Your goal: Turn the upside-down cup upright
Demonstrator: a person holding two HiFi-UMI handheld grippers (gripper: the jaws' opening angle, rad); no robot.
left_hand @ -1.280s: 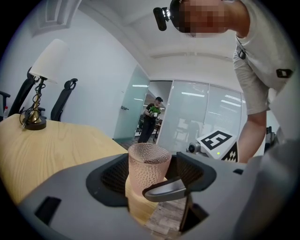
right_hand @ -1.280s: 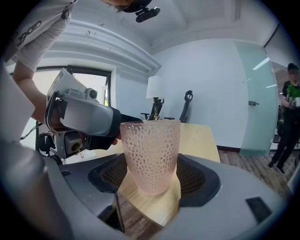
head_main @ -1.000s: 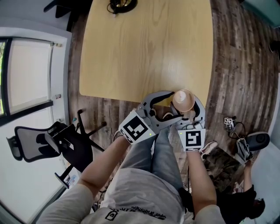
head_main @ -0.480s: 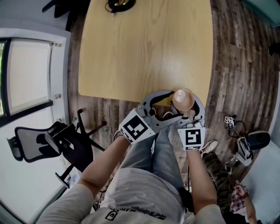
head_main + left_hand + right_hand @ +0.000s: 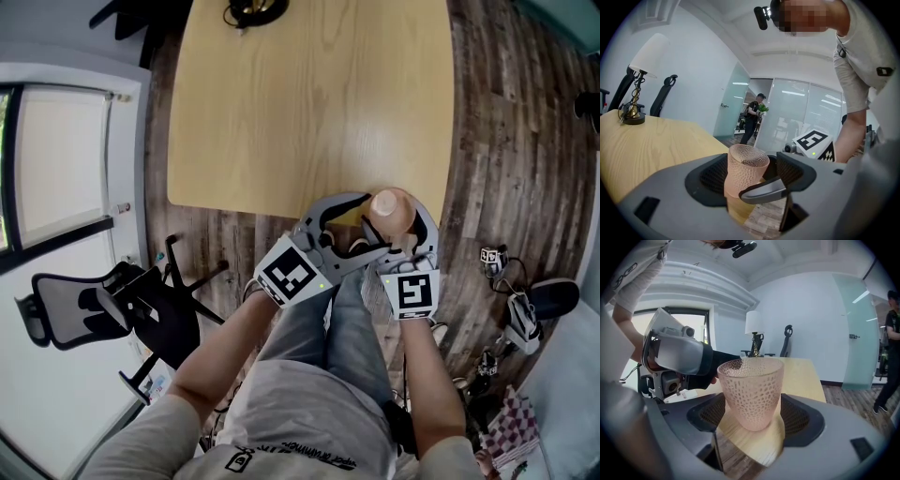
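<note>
Looking down in the head view, both grippers have held their place at the near edge of the table (image 5: 309, 103); the cup (image 5: 392, 213) stands on that edge, with the left gripper (image 5: 373, 225) reaching in from the left and the right gripper (image 5: 401, 223) coming up from below, so that both pairs of jaws bracket it; from this height I cannot tell which way up it stands.

In the left gripper view the cup shows its wide mouth on top and its narrow base on the wood; it sits between this gripper's spread jaws, close against the pad on the picture's left, with a clear gap to the other pad; one grey jaw of the right gripper crosses low in front of it; a lamp (image 5: 635, 75) stands far off at the table's other end.

In the right gripper view the cup is centred between the jaws, mouth up, base flat on the table; these jaws have just been opening wider, and daylight shows on both sides of the base; the pads look near the cup's upper wall without pressing it.

That widening reads as a release; the turning itself appears done, and what seems left is to draw both grippers back without nudging a cup so near the edge.
</note>
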